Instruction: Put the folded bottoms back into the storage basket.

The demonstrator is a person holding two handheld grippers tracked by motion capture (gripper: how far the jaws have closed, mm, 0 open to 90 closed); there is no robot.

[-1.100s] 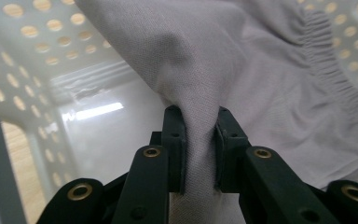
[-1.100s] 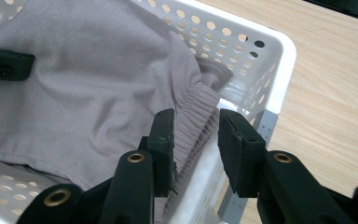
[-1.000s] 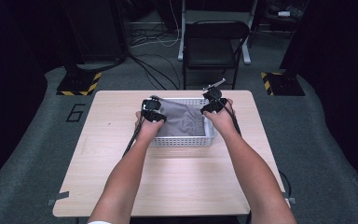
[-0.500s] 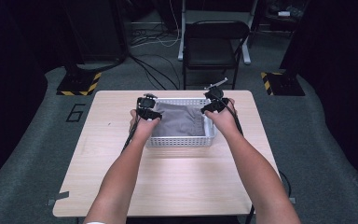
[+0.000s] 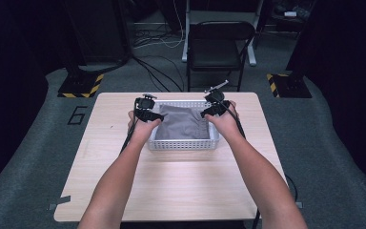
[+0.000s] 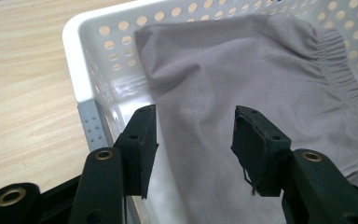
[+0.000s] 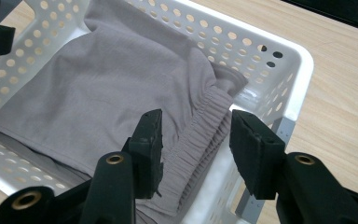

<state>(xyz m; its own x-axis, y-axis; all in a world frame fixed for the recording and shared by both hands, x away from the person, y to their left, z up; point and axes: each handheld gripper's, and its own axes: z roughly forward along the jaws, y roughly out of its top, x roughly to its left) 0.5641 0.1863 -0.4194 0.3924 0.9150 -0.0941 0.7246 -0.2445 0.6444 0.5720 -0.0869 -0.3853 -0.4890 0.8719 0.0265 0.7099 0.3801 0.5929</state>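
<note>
I read the left gripper (image 6: 193, 140) as partly open: its jaws have just been opening, and both pads stand clear of the grey garment (image 6: 242, 84), which lies below and between them without being pinched. In the high view this gripper (image 5: 148, 114) sits over the left end of the white perforated basket (image 5: 183, 144).

I read the right gripper (image 7: 196, 149) as likewise partly open, its jaws also having just been opening. The elastic waistband (image 7: 200, 126) of the garment runs through the gap between the jaws; neither pad presses on it (nothing is held). In the high view this gripper (image 5: 213, 109) is over the right end of the basket.

The basket stands on the wooden worktop (image 5: 171, 191), toward its far half, long side across the worktop. It contains the folded grey garment (image 5: 183, 121), which covers most of the basket floor and climbs the far-left wall in the left gripper view.

The garment's long axis follows the basket's length, left to right, with the gathered waistband at the right end, against the right-hand basket wall (image 7: 279, 88)
</note>
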